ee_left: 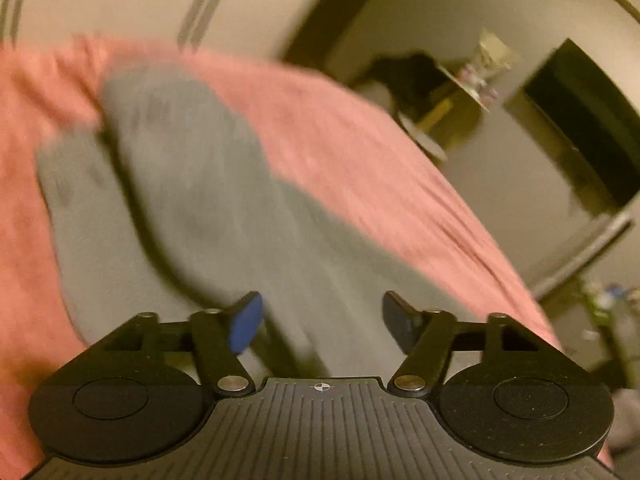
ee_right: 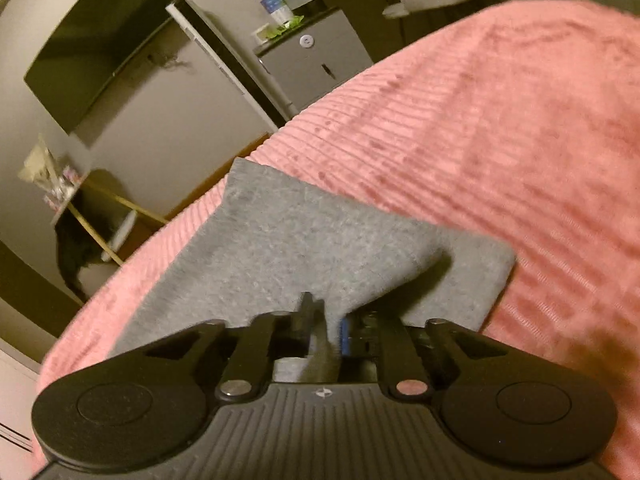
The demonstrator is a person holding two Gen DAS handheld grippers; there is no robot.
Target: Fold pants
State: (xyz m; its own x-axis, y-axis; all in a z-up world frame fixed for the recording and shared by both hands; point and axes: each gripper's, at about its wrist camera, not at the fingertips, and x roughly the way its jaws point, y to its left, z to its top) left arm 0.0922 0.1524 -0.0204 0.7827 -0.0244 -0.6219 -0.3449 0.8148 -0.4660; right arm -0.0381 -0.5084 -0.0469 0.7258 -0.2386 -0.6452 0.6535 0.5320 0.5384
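Grey pants (ee_left: 208,200) lie on a pink ribbed bedspread (ee_left: 360,140). The left wrist view is motion-blurred. My left gripper (ee_left: 320,324) is open and empty, its jaws wide apart just above the grey cloth. In the right wrist view the pants (ee_right: 304,240) show a flat rectangular part with a raised fold. My right gripper (ee_right: 324,332) is shut on a pinch of that grey cloth, lifting it into a ridge. The pink bedspread (ee_right: 500,120) spreads to the right.
A dark wall-mounted screen (ee_right: 96,40) and a grey cabinet (ee_right: 320,60) with small items stand beyond the bed. A small side table (ee_left: 452,96) with clutter is at the bed's far side. The bed edge (ee_right: 168,232) runs diagonally.
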